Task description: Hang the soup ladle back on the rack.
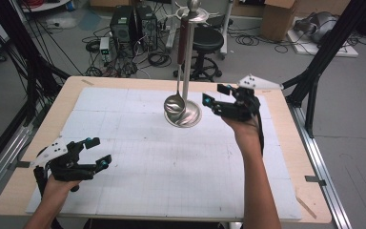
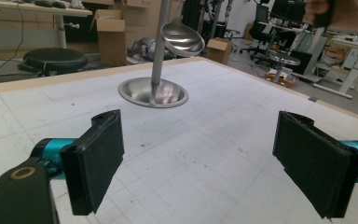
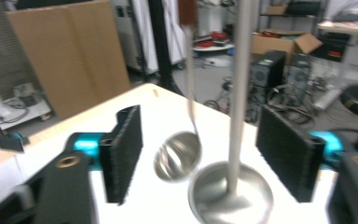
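high view: ladle [image 1: 175, 102] hangs by dark handle from steel stand [image 1: 187, 62] mid-table, bowl above stand's base dish | R gripper view: blurry, ladle bowl seen between its jaws | R gripper [image 1: 214, 100] raised just beside stand, jaws apart, empty | L gripper [image 1: 99, 152] low at near-left, jaws wide, empty

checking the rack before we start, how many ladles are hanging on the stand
1. The ladle hangs on the left side of the stand, its bowl just above the stand's round base, left of the right gripper.
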Available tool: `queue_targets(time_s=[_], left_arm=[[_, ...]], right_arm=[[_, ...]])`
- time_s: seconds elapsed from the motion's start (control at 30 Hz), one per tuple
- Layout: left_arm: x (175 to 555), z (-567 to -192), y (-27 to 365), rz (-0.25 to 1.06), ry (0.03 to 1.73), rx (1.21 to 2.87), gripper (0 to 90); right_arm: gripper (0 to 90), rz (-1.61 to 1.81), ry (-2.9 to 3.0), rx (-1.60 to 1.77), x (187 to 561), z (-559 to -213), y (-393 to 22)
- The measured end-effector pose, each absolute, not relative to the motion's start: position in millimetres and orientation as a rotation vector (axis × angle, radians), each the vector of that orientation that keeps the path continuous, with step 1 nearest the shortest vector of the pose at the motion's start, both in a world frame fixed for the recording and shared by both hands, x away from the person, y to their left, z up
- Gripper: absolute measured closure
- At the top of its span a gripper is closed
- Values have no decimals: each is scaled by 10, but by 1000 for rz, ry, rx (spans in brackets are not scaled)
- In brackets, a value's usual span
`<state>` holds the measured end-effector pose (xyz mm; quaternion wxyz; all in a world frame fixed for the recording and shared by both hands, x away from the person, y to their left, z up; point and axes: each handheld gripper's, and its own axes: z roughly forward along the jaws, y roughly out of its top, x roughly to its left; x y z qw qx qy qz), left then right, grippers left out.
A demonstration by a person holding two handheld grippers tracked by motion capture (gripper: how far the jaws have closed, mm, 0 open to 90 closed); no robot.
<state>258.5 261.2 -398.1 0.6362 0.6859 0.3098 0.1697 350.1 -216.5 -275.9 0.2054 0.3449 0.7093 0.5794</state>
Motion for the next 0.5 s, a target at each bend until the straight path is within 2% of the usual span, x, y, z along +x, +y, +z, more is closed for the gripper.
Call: queue_targets(time_s=[0.13,0.5], left_arm=[[2587,-3992,2627,389,716,1563,167],[2607,-4023,2637,401,737,1551,167]], right_arm=[[203,1567,1957,985,3232,-3024,-2309],[193,1445,1953,1040,2511,-3672,-2609]])
